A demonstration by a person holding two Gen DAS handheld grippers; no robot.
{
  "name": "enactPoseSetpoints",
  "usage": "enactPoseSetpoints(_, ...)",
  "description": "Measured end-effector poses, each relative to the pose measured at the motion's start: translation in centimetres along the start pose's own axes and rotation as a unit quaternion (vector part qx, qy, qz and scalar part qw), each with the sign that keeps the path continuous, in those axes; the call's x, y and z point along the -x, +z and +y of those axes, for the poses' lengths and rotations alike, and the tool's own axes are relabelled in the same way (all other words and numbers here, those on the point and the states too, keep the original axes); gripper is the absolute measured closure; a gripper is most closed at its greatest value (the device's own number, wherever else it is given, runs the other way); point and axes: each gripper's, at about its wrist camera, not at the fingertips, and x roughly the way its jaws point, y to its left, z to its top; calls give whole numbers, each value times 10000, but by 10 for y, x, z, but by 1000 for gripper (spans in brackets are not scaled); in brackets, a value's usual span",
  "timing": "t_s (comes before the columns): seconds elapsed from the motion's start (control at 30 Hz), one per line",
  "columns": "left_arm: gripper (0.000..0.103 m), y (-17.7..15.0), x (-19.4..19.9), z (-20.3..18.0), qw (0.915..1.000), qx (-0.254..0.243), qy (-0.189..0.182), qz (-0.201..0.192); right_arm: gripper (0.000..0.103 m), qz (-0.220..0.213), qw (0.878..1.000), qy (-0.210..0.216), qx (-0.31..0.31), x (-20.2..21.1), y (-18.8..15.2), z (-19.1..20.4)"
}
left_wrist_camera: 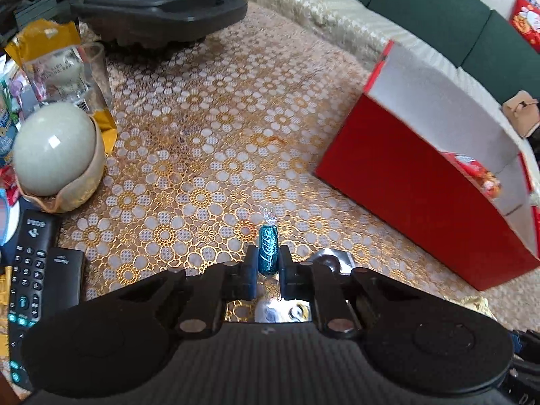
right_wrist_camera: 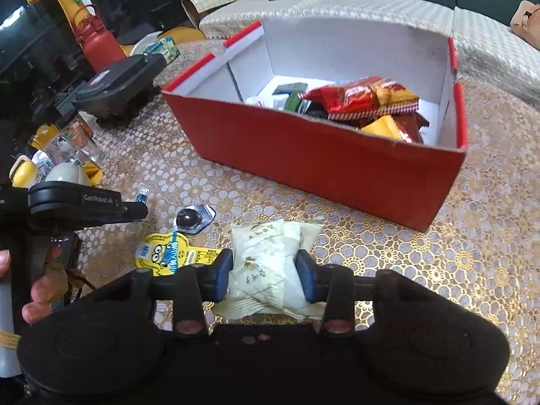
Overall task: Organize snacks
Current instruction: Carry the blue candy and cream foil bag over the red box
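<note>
My left gripper (left_wrist_camera: 267,259) is shut on a small blue-green wrapped candy (left_wrist_camera: 267,249), held just above the gold lace tablecloth. The red box (left_wrist_camera: 418,199) with white inner walls stands to its right. In the right wrist view my right gripper (right_wrist_camera: 265,270) is shut on a pale cream snack packet (right_wrist_camera: 266,260). The red box (right_wrist_camera: 314,155) lies ahead of it, holding several snack packets (right_wrist_camera: 364,96). The left gripper (right_wrist_camera: 136,210) shows at the left, a hand beneath it. A foil-wrapped chocolate (right_wrist_camera: 193,217) and a yellow cartoon packet (right_wrist_camera: 165,254) lie on the cloth.
A black appliance (left_wrist_camera: 158,10) sits at the back left. A pale egg-shaped ornament in a bowl (left_wrist_camera: 55,153), a yellow bag with a glass (left_wrist_camera: 64,67) and two remotes (left_wrist_camera: 37,280) crowd the left edge. A green sofa (left_wrist_camera: 438,3) runs behind the table.
</note>
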Motion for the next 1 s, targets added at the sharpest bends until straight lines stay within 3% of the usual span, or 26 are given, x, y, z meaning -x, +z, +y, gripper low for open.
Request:
enactPoseSetpoints(0.27, 91, 2, 50, -17, 9986, -329, -241, -342, 63, -344, 9993, 55, 116, 39, 5, 2)
enactPoseSetpoints(0.53, 91, 20, 87, -58, 9924, -907, -387, -739, 63, -740, 9968, -60, 296, 71, 28, -6)
enactPoseSetpoints(0.8, 91, 39, 89, -109, 9819, -1604, -405, -922, 63, -990, 9937, -297, 426, 76, 58, -23)
enactPoseSetpoints(1.0, 91, 54, 67, -138, 9774, -1891, -421, -851, 63, -1011, 9930, -524, 329, 58, 81, -42)
